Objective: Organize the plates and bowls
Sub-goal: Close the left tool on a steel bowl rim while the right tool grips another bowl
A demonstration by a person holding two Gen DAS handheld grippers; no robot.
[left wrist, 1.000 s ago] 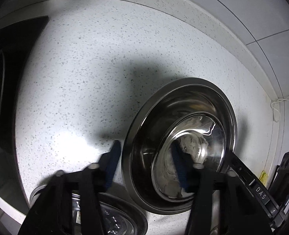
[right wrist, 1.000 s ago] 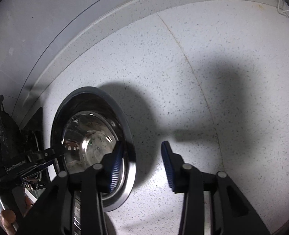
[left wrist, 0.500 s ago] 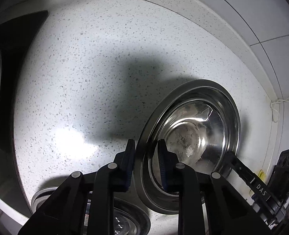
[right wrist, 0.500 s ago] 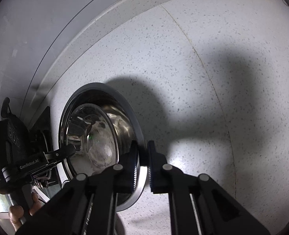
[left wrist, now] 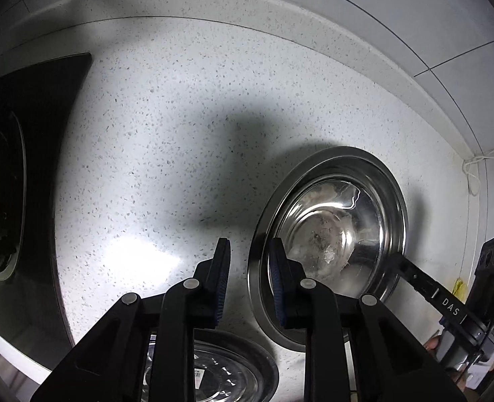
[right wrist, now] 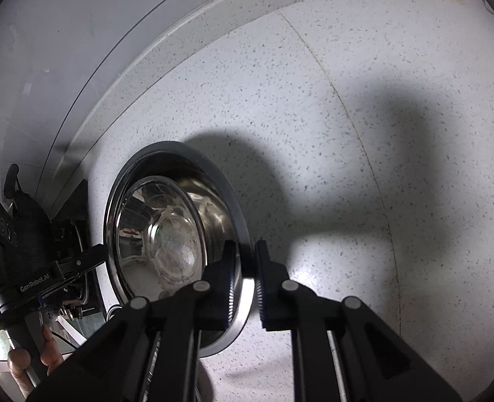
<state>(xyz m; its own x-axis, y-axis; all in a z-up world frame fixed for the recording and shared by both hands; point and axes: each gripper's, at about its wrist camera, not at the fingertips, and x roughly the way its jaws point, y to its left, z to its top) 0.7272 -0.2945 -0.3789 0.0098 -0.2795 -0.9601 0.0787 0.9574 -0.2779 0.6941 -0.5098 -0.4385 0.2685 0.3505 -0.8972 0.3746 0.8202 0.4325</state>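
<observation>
The right hand-held gripper (right wrist: 246,278) pinches the rim of the steel bowl (right wrist: 180,234), tilted above the speckled bench (right wrist: 347,134). The left hand-held gripper (left wrist: 247,278), lettered "GenRobot.AI", straddles the opposite rim with a gap, not clamped. The right one reads "DAS". A second steel dish (left wrist: 233,375) lies below; a black stove (left wrist: 19,167) sits left.
</observation>
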